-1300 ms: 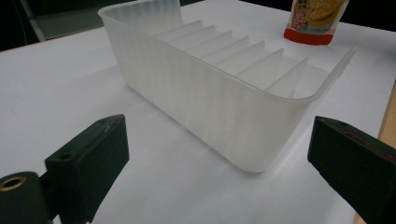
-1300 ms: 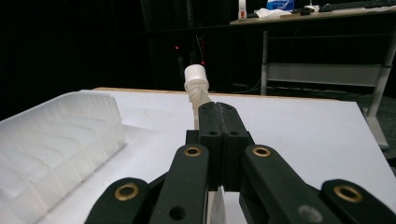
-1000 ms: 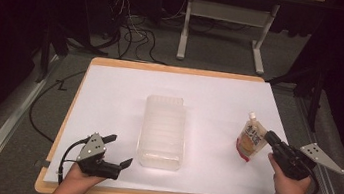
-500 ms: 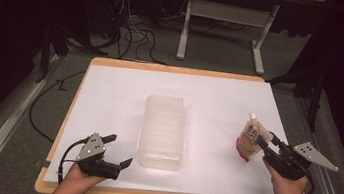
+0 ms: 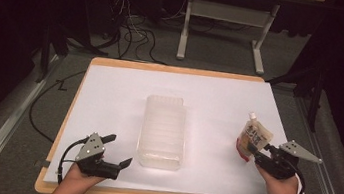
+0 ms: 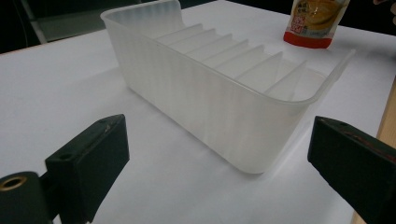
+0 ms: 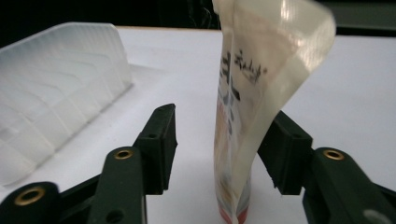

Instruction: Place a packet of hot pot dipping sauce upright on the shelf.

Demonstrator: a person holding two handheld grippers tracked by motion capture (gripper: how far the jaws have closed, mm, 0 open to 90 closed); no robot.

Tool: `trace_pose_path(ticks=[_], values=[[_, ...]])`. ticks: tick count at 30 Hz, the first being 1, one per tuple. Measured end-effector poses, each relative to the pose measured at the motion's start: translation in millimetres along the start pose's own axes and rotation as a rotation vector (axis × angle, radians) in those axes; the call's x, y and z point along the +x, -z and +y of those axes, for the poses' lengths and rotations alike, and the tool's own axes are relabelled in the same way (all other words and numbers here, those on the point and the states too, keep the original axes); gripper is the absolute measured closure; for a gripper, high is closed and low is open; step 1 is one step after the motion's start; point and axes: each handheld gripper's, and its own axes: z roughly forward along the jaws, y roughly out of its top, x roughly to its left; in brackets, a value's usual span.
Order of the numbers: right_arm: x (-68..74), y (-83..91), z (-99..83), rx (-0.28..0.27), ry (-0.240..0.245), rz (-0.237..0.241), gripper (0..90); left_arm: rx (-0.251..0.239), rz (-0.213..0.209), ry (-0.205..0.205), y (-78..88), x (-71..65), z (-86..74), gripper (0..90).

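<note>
1. Nearest, the left claw (image 5: pixel 121 149) rests at the front edge of the surface (image 5: pixel 109 99). Its jaws are spread wide with nothing between them.
2. The right claw (image 7: pixel 224 126) sits at the front right. Its jaws have just been opening, and they stand apart with the pouch (image 5: pixel 254 137) between them. In the right gripper view one jaw is clearly off the pouch. The other is just beside it, and I cannot tell whether it touches. Nothing is pinched.
3. The pouch stands upright on the surface on its own base, spout up, well to the right of the bin (image 5: pixel 163 131).
4. The bin lies in the middle of the surface. It is clear, ribbed into slots, and empty.
5. Progress, as I judge it: the work looks like getting the pouch into the bin, and that has not started. The right claw has lined up on the pouch. It has yet to close on it, lift it, carry it over and drop it into a slot.
6. Views: the high view gives the layout and the gap between pouch and bin. The right gripper view shows the space beside the jaws. The left gripper view shows the bin's dividers and bare inside, with the pouch beyond.
7. Farthest, cables (image 5: pixel 133 31) lie on the floor behind the surface.
</note>
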Motion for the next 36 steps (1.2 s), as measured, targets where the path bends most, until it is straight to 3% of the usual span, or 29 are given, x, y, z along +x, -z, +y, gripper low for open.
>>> trace_pose_path(ticks=[7,13,18,20,24,36], values=[[-5.4,-4.0,-4.7,0.015,-0.027,-0.003,60.7,0.004,-0.001,-0.001,-0.6,-0.1,-0.1,6.1],[-7.9,-6.2,-5.0,0.012,-0.019,-0.001,81.6,0.005,0.002,-0.001,-1.1,-0.2,-0.1,6.1],[-10.5,-7.1,-2.9,0.016,-0.001,0.002,89.0,0.007,0.001,-0.003,-1.4,-0.5,-0.2,6.1],[-13.8,-7.7,-2.8,0.015,-0.017,0.027,90.0,0.007,0.001,-0.003,-1.4,-0.4,-0.2,6.1],[-16.4,-7.9,-1.3,0.018,-0.022,0.034,90.0,0.008,0.001,-0.003,-1.4,-0.2,-0.2,6.1],[-15.7,1.2,3.3,-0.016,0.017,0.069,90.0,0.005,0.001,-0.003,-1.2,-0.1,-0.2,6.0]])
